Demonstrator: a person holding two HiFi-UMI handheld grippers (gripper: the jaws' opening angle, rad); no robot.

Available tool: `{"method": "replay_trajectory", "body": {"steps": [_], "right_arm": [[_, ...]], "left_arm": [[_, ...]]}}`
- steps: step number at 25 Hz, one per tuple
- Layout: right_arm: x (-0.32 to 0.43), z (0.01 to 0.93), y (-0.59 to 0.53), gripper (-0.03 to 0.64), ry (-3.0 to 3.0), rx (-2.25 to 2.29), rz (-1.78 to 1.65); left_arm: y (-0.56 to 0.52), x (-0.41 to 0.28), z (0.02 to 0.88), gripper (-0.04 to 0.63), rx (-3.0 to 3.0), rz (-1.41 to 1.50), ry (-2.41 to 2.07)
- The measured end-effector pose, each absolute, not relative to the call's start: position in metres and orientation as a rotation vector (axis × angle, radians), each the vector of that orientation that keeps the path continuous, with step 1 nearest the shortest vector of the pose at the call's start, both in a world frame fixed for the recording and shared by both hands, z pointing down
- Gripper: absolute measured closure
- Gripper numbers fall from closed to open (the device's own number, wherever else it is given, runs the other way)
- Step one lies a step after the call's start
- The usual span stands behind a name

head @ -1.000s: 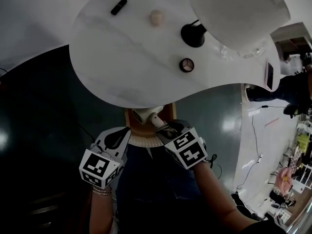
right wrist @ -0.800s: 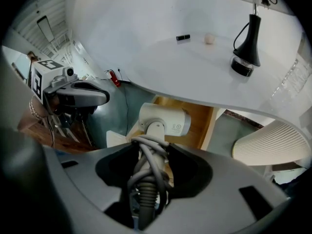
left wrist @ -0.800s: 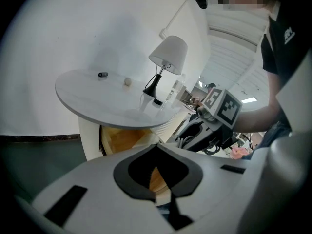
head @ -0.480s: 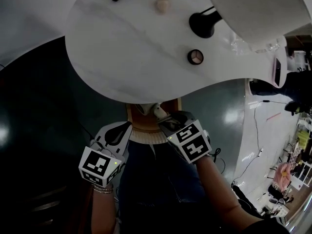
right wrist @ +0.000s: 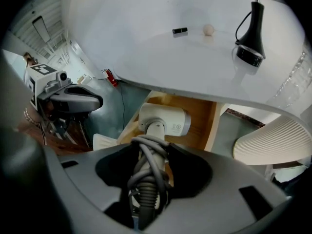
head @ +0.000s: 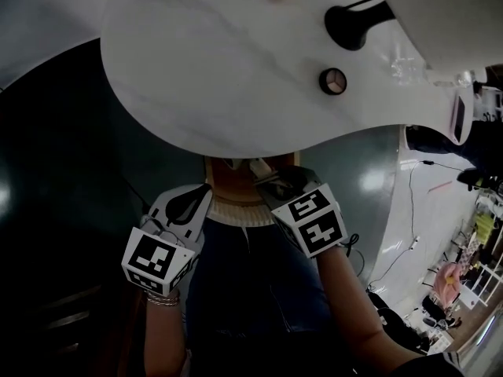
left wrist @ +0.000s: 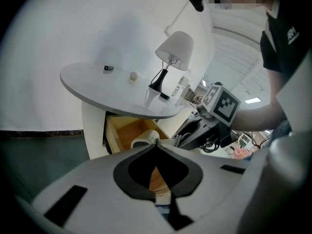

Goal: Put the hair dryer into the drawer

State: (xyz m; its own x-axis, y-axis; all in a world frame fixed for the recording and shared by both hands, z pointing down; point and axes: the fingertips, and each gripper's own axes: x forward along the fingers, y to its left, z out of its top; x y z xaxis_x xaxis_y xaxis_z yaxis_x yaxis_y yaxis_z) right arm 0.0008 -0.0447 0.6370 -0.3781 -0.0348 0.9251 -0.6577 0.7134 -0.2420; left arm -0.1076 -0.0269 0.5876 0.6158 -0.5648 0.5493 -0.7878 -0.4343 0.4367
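The hair dryer (right wrist: 163,121) was clasped at its cord-wrapped handle by the right gripper (right wrist: 150,152) above the open drawer (right wrist: 201,118). It was best lowered clear of the tabletop (right wrist: 161,62). The left gripper (left wrist: 157,147) was closed on nothing.

The hair dryer (right wrist: 163,121) is cream-white with a short barrel lying crosswise and a label on its side, and a grey cord is wound round its handle. The right gripper (right wrist: 148,152) is clamped on that wrapped handle, holding the barrel over the inside of the drawer (right wrist: 200,116). The drawer is light wood and stands pulled open just under the white table (right wrist: 185,62)
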Motion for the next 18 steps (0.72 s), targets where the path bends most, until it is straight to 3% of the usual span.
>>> {"method": "replay_trajectory", "body": {"steps": [18], "right_arm": [[-0.022,0.661,-0.042,0.407,-1.797,0.542,0.728]], "left_arm": [[-0.028,-0.123,0.595,0.580,2.154,0.395,-1.056]]}}
